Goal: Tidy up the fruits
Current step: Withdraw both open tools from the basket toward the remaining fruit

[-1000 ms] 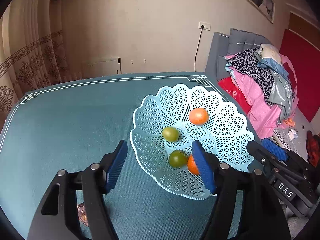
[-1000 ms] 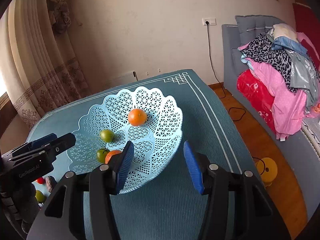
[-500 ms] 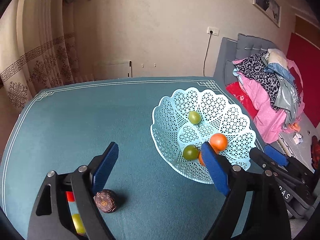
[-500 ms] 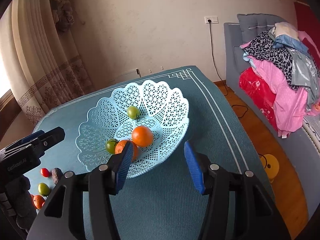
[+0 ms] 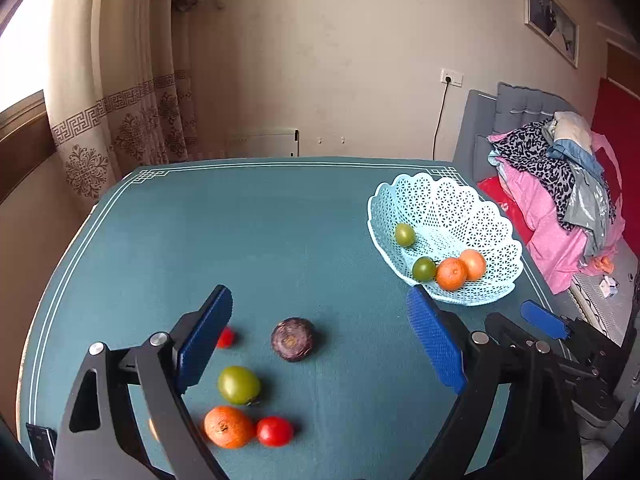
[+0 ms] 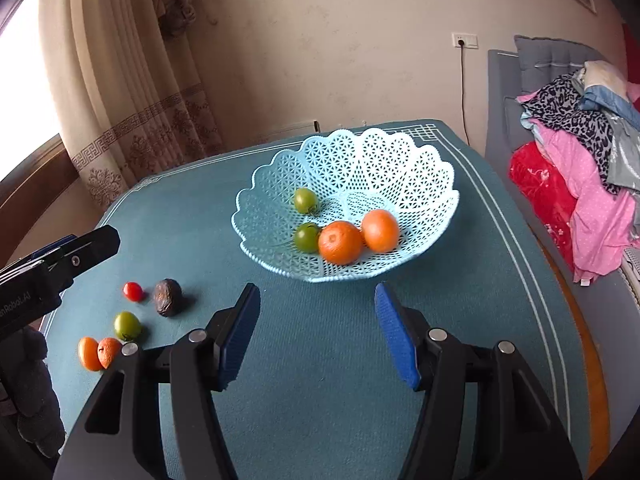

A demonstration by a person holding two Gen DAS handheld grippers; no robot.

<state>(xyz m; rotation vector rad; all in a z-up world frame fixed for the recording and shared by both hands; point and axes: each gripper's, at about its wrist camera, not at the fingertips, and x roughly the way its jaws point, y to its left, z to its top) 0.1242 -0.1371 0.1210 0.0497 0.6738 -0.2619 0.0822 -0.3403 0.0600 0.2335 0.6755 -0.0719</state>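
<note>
On teal table (image 5: 280, 240), basket (image 6: 400, 168) holding fruit, jaws apart

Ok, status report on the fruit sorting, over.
Left gripper open, right gripper open, both empty. Basket holds four fruits. Dark fruit nearest left gripper; path unobstructed.

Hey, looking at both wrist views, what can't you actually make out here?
- Small red fruit, left wrist view: half hidden behind the left gripper finger.
- Orange piece, left wrist view: a sliver beside the same finger; the type is unclear.
- Dark fruit, right wrist view: wrinkled, the kind is uncertain.
- Framed picture, left wrist view: too small to read.
</note>
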